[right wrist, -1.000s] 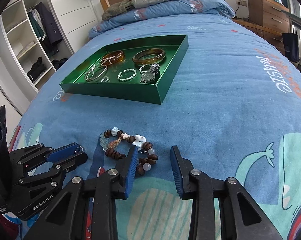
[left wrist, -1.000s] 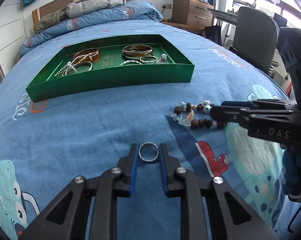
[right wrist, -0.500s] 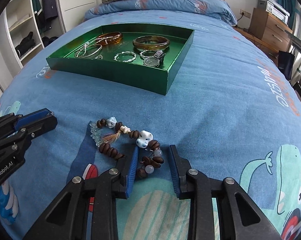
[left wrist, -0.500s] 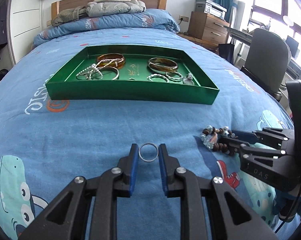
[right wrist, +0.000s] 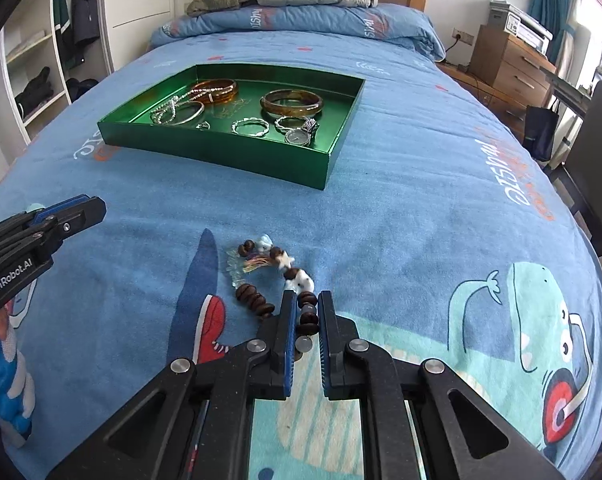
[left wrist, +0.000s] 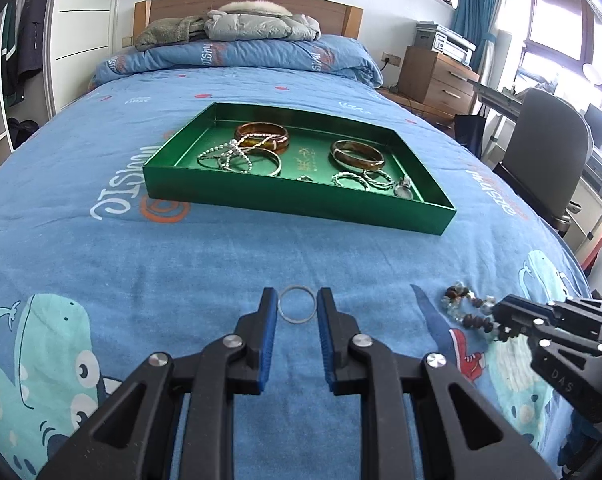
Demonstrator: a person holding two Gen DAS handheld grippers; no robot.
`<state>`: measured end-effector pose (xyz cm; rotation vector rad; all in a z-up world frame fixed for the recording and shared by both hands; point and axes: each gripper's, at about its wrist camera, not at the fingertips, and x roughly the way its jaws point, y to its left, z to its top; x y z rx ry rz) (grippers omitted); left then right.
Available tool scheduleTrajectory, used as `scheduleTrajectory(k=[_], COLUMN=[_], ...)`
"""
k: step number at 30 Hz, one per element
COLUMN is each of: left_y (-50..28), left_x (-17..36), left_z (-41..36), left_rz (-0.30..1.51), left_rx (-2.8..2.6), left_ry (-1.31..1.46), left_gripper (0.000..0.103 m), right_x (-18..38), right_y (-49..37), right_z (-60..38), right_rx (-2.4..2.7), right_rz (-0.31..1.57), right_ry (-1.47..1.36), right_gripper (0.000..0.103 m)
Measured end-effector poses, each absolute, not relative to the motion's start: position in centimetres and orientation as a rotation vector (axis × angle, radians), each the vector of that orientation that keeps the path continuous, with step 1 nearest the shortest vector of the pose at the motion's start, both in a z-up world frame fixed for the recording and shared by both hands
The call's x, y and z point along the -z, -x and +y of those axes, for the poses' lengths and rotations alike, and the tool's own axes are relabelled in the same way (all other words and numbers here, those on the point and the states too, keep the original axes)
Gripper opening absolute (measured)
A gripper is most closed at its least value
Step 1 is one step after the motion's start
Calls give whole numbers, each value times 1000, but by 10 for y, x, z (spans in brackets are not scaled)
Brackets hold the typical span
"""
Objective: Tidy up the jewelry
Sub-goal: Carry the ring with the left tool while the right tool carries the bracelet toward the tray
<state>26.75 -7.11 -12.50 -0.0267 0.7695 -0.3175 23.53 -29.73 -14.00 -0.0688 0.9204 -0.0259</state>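
Bed [left wrist: 101,240], blue quilt, carries everything. Tray [left wrist: 301,204], green, lies mid-bed toward the headboard, well apart from both grippers, and already holds bangles [left wrist: 357,154], chains and a watch [right wrist: 299,134].

Bead bracelet [right wrist: 261,276] lies near the foot edge; its loop stretches from the right gripper [right wrist: 304,312] toward the tray, the near strand running between the fingers. The jaws are closing, and the pads appear to pinch the beads.

Ring [left wrist: 297,303] stands clamped across its width at the tips of the left gripper [left wrist: 297,300], fingers narrowly parted, facing the tray's near wall.
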Motion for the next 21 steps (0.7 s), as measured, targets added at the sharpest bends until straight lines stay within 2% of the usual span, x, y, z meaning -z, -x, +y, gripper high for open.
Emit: scheduleTrajectory(k=[7, 21], left_y=[-247, -170], left_x=[116, 60], left_z=[-69, -52], left_rz=[740, 650], left_rx=[253, 274], left_ry=[-17, -74], left_gripper=[19, 19], right_x=[103, 47], right_y=[-197, -120], right_z=[-297, -292], right_rx=[11, -12], right_rz=[856, 755], right_ry=[41, 37], right_gripper=[10, 10])
